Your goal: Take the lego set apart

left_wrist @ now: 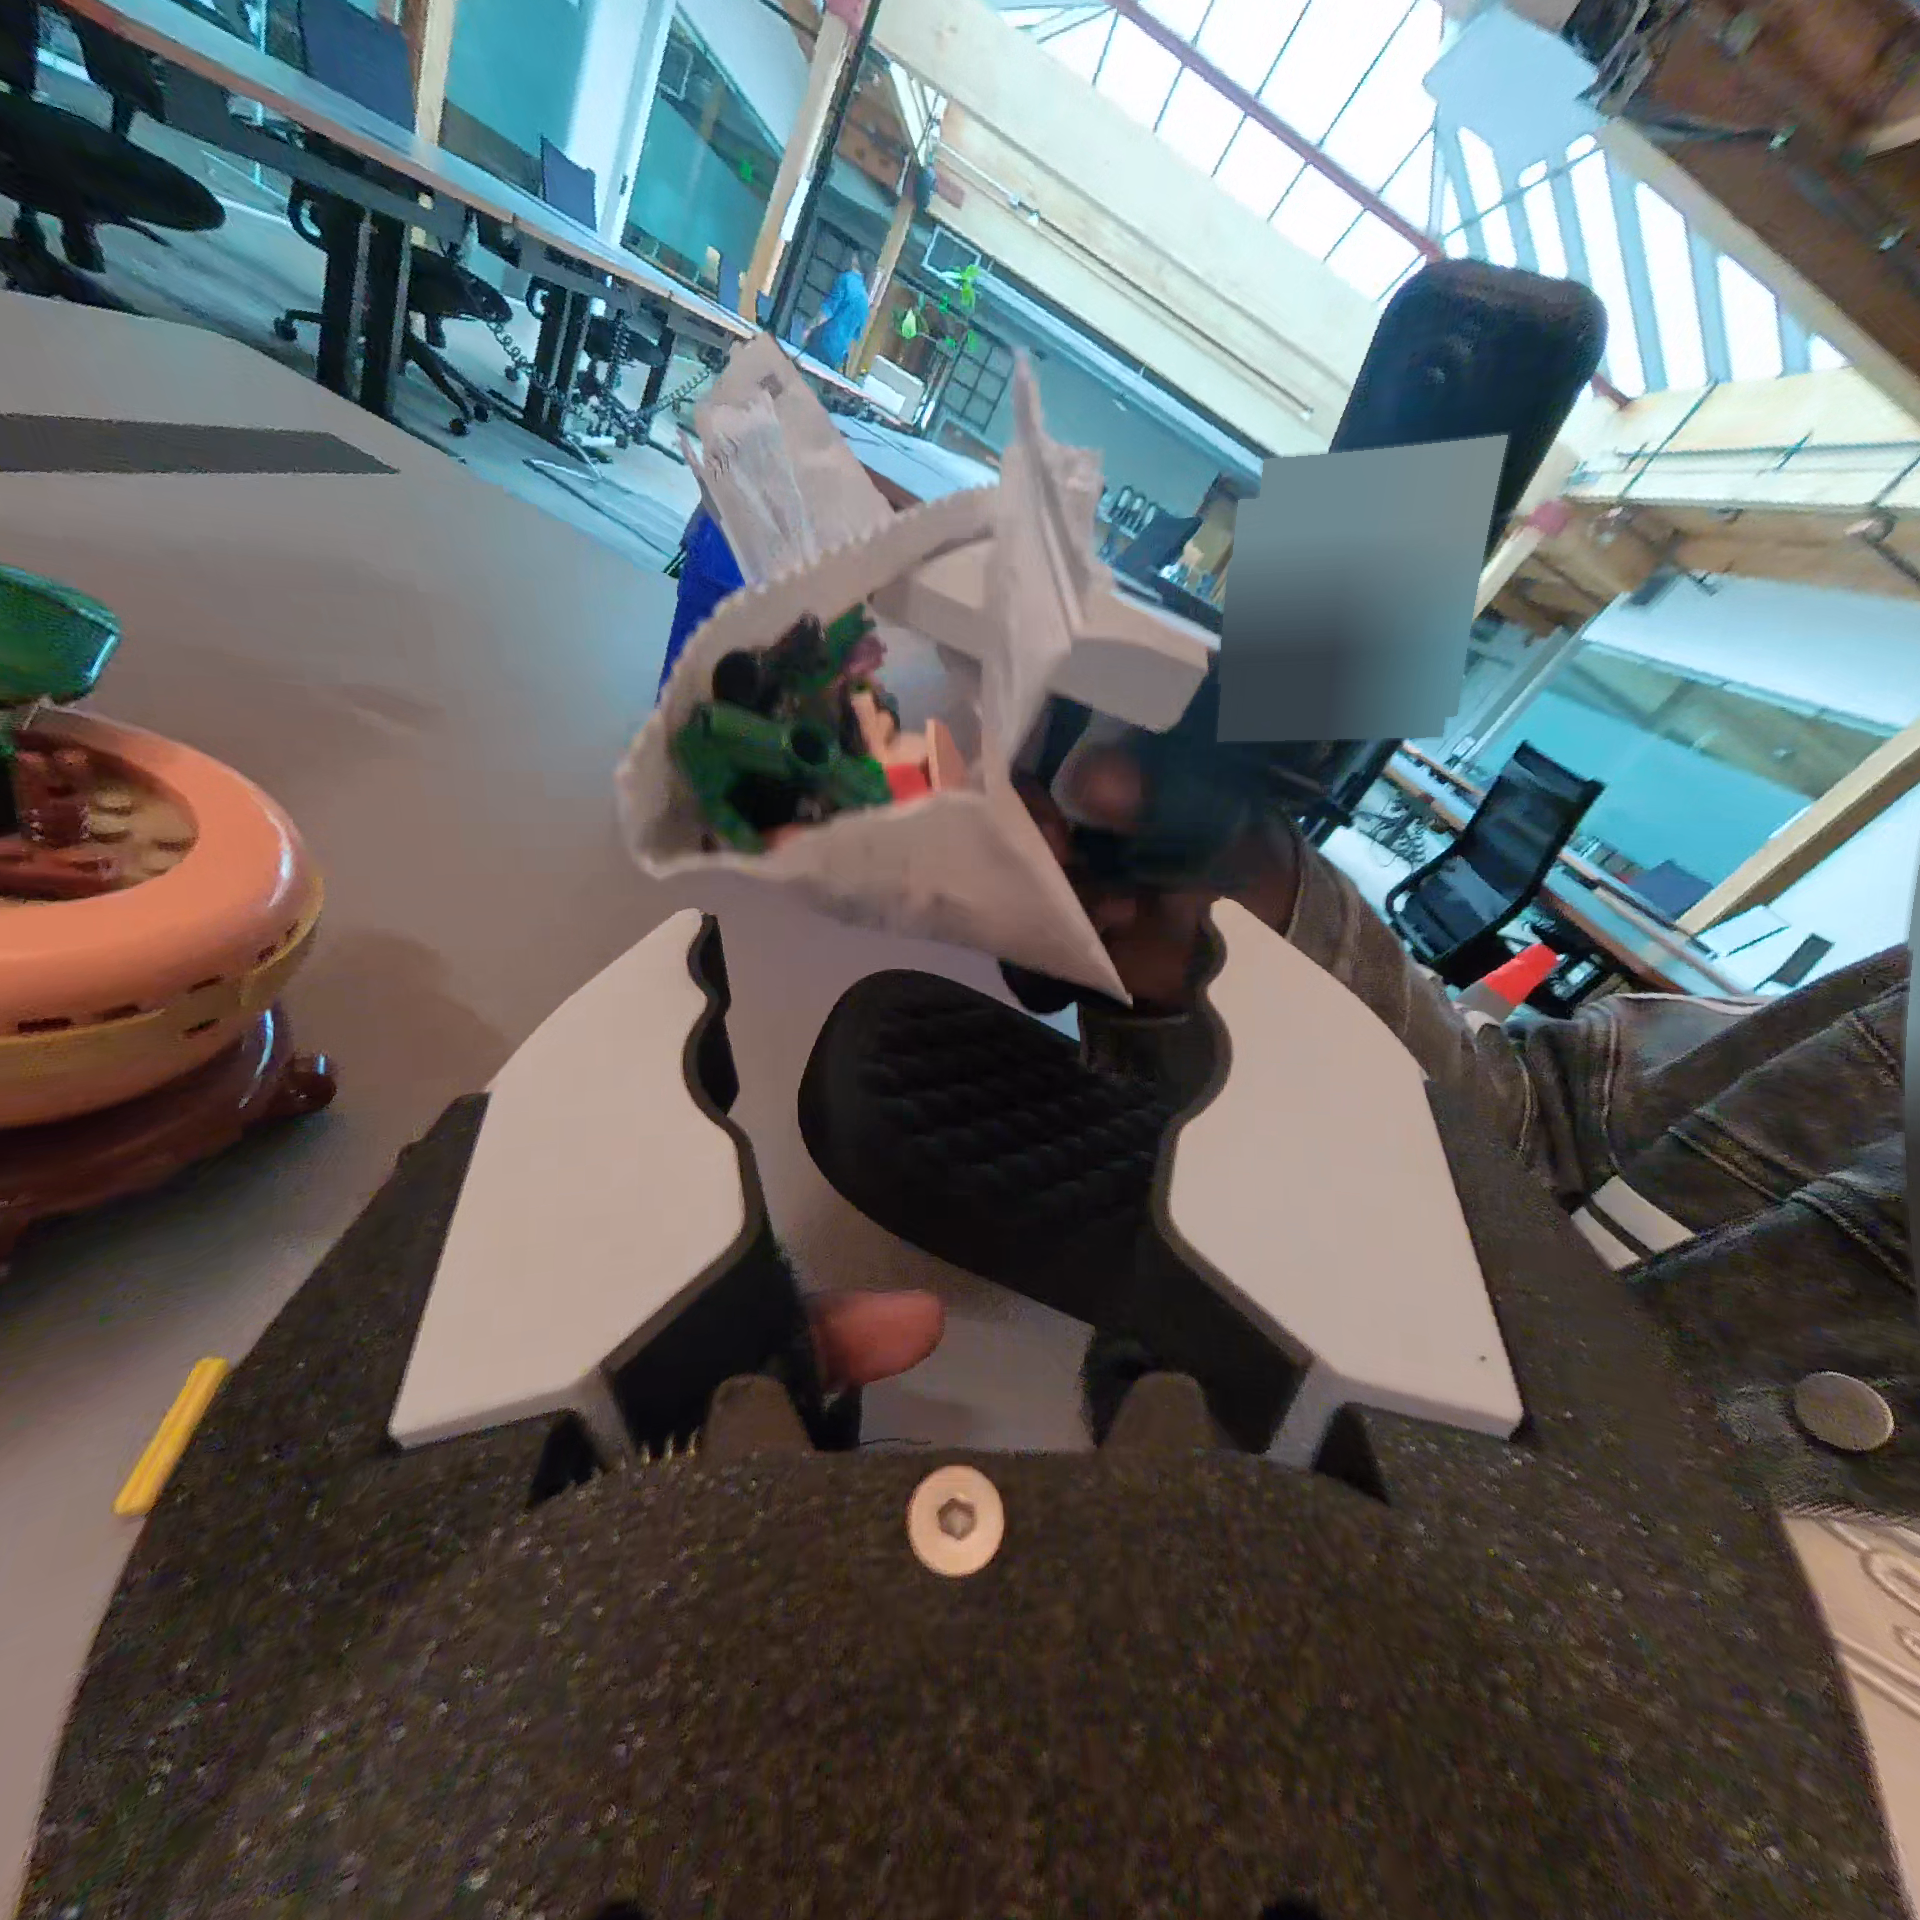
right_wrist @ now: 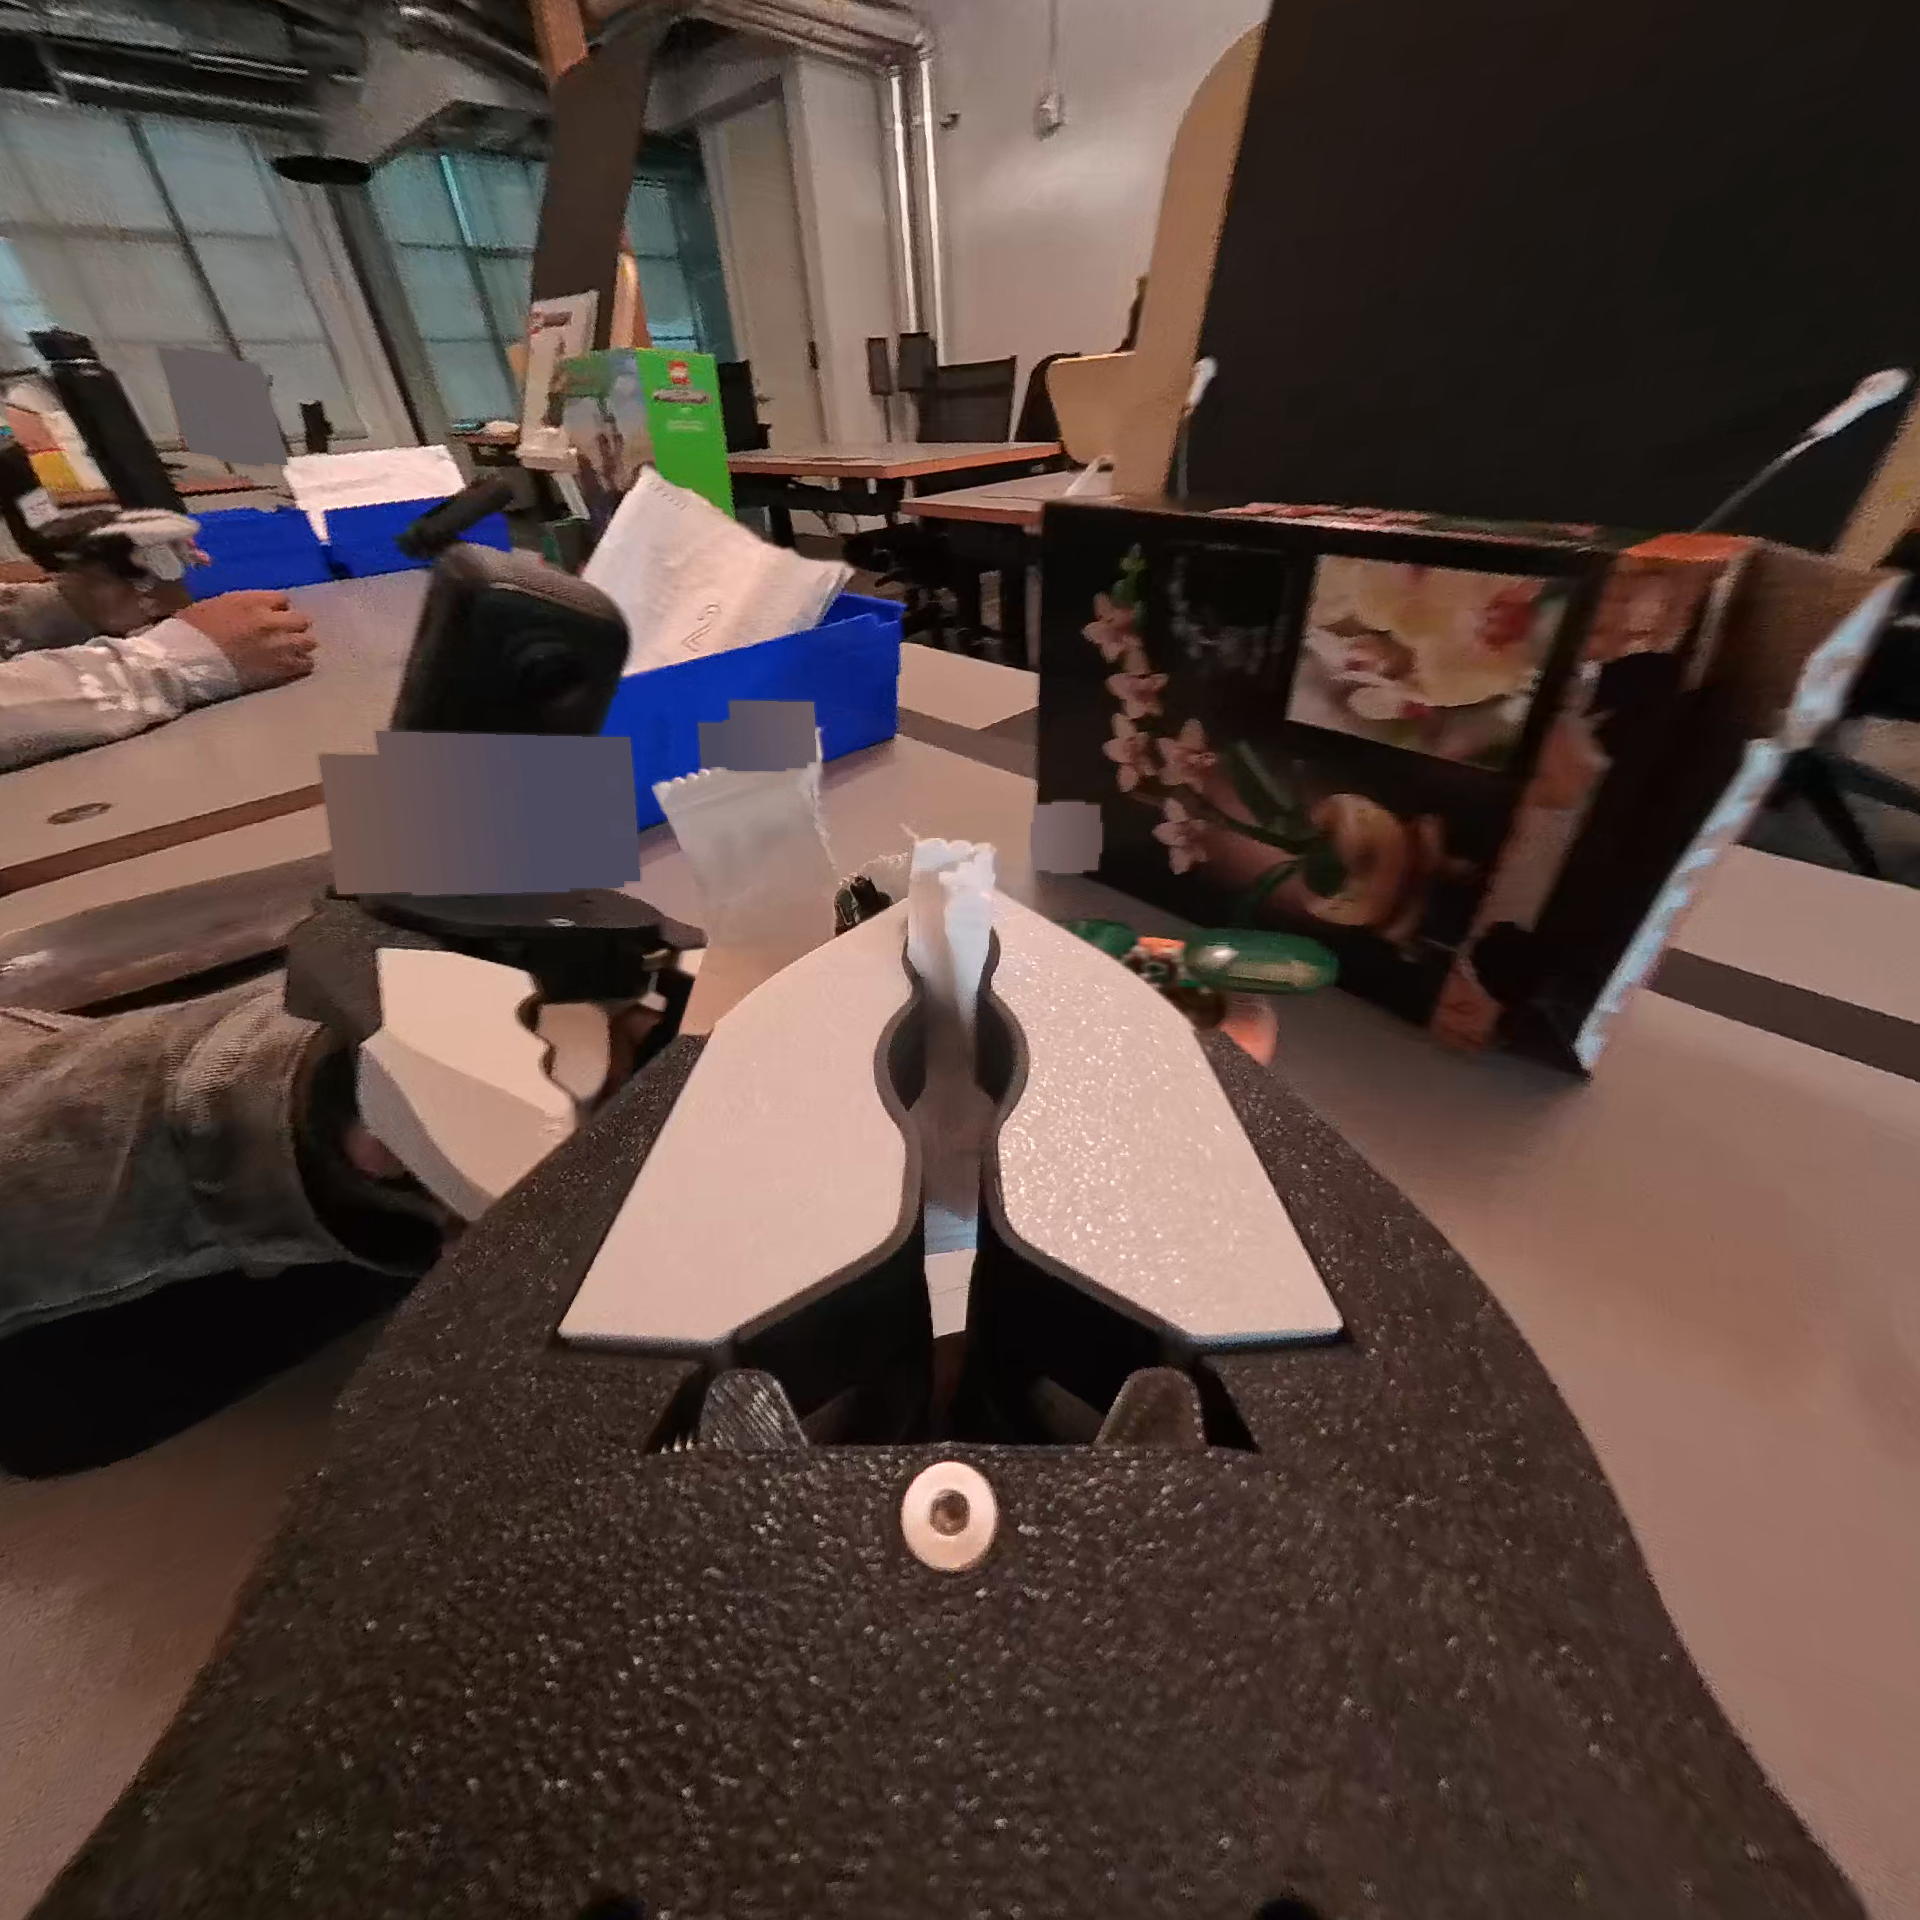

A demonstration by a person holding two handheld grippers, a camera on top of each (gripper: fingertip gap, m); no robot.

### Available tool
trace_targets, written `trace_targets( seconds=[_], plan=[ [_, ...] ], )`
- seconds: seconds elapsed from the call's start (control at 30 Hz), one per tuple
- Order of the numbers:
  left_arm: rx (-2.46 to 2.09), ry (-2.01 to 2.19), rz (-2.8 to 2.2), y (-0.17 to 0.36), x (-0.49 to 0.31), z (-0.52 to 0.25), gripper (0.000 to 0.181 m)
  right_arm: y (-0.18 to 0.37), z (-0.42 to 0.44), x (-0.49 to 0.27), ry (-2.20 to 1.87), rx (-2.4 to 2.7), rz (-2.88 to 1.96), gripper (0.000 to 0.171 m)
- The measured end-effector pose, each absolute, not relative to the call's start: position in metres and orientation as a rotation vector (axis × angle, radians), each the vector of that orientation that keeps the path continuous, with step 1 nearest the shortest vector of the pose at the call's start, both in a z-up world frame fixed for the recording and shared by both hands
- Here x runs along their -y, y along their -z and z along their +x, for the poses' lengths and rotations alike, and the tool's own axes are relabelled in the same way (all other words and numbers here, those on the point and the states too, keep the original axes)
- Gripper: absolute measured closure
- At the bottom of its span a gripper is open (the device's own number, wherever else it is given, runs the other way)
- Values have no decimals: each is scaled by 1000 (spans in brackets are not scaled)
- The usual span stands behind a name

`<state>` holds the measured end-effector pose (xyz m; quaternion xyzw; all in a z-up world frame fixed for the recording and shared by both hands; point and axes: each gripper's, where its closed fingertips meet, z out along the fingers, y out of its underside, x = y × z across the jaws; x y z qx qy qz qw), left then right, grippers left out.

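Note:
A white paper bag [left_wrist: 831,862] hangs open in the air, with green, black and red lego pieces [left_wrist: 790,748] inside. My right gripper [right_wrist: 951,930] is shut on the bag's folded edge [right_wrist: 951,883]; it also shows in the left wrist view [left_wrist: 1049,613], above the bag. My left gripper [left_wrist: 961,920] is open and empty just below the bag's mouth; in the right wrist view it shows [right_wrist: 468,1049] at the left. The lego plant set, a pink pot [left_wrist: 135,935] on a brown stand with green leaves, stands on the grey table [left_wrist: 416,644] at the left.
A dark lego box [right_wrist: 1351,769] with flower pictures stands at the right, with green lego leaves [right_wrist: 1257,961] in front of it. A blue bin [right_wrist: 769,686] with white bags is behind. A yellow piece [left_wrist: 171,1434] lies near me. Another person's arm [right_wrist: 156,655] rests far left. Across from one pair of fingers to the other is roughly 6 cm. My left gripper's tips are some 8 cm from the pink pot [left_wrist: 135,935].

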<state>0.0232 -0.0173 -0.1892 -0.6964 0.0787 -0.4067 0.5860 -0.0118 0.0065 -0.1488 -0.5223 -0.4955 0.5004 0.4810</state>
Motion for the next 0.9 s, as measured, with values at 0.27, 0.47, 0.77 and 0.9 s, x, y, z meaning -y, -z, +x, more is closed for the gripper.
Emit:
trace_targets(
  seconds=[0.27, 0.47, 0.77, 0.9],
  plan=[
    [-229, 902, -1617, 204, 23, 12, 114, 169, -27, 17, -1254, 1266, -1275, 168],
    [-313, 821, -1667, 215, 26, 16, 127, 177, -21, 20, -1241, 1276, -1262, 168],
    [-355, 743, -1702, 213, 24, 20, 119, 173, -14, 16, -1338, 1202, -1254, 168],
    [-360, 730, -1698, 208, 24, 20, 116, 168, -11, 15, -1390, 1161, -1240, 168]
  ],
)
